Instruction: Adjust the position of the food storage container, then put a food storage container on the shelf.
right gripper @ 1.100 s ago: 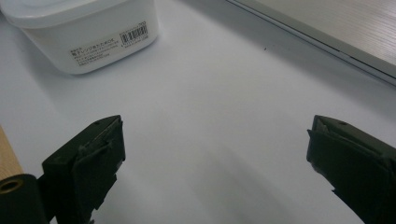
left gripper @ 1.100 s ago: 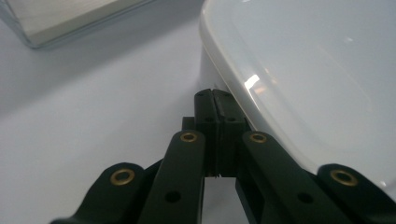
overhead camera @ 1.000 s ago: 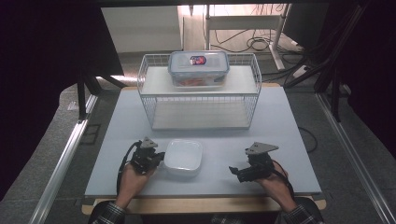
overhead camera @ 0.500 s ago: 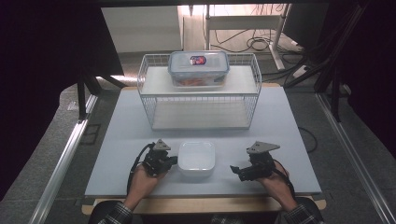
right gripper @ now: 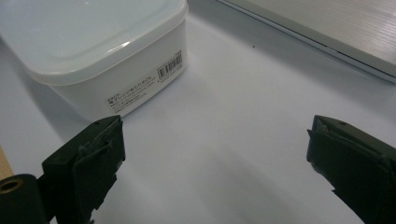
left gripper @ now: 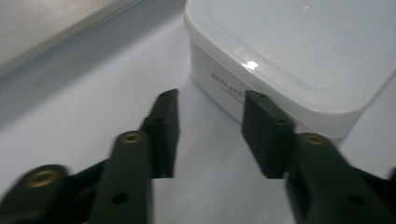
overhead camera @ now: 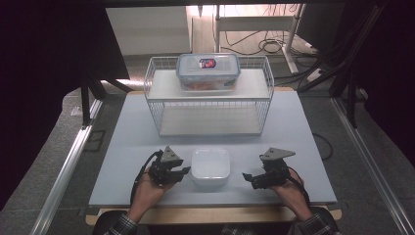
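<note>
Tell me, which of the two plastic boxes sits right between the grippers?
The white lidded box at the table's near edge, between the left gripper and right gripper. The other, a clear box with a blue-rimmed lid, sits atop the wire rack farther back.

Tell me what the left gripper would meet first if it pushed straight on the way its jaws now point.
Probably the white square lidded plastic container. The left gripper, jaws just opened with nothing between them, aims at the container's near side wall; one pad already overlaps it in the left gripper view, though whether they touch is unclear.
</note>
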A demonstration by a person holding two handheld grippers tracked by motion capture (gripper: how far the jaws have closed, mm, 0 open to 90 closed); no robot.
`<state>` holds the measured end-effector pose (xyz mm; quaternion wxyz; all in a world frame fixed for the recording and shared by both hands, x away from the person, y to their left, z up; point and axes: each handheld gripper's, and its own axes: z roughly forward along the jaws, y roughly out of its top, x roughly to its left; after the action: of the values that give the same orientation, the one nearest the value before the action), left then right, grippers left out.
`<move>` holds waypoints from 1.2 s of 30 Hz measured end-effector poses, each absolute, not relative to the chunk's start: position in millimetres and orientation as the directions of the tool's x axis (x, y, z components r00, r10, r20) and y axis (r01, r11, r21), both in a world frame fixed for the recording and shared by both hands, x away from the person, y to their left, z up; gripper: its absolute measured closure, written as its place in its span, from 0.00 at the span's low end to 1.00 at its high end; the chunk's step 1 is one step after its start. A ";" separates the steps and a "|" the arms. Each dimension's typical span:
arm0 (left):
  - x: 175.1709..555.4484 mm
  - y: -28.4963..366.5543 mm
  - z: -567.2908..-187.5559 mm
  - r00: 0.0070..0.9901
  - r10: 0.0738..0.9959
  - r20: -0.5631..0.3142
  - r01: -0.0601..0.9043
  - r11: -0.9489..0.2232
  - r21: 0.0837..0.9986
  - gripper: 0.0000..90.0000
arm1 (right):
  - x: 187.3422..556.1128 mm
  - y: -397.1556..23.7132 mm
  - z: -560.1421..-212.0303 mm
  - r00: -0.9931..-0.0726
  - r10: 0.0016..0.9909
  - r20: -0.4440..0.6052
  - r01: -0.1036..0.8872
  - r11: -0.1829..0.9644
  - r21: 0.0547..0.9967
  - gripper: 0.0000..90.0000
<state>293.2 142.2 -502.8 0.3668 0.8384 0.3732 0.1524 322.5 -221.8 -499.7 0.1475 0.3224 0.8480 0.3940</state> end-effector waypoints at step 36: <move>275.9 171.4 -514.4 0.725 0.687 -0.046 0.475 -0.451 0.756 0.04 | 318.9 -211.3 -497.0 -0.780 0.625 0.033 0.424 0.489 0.762 0.00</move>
<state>275.9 171.4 -514.4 0.3942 0.8410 0.3454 0.1345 318.9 -211.3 -497.0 0.1253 0.3074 0.8537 0.4012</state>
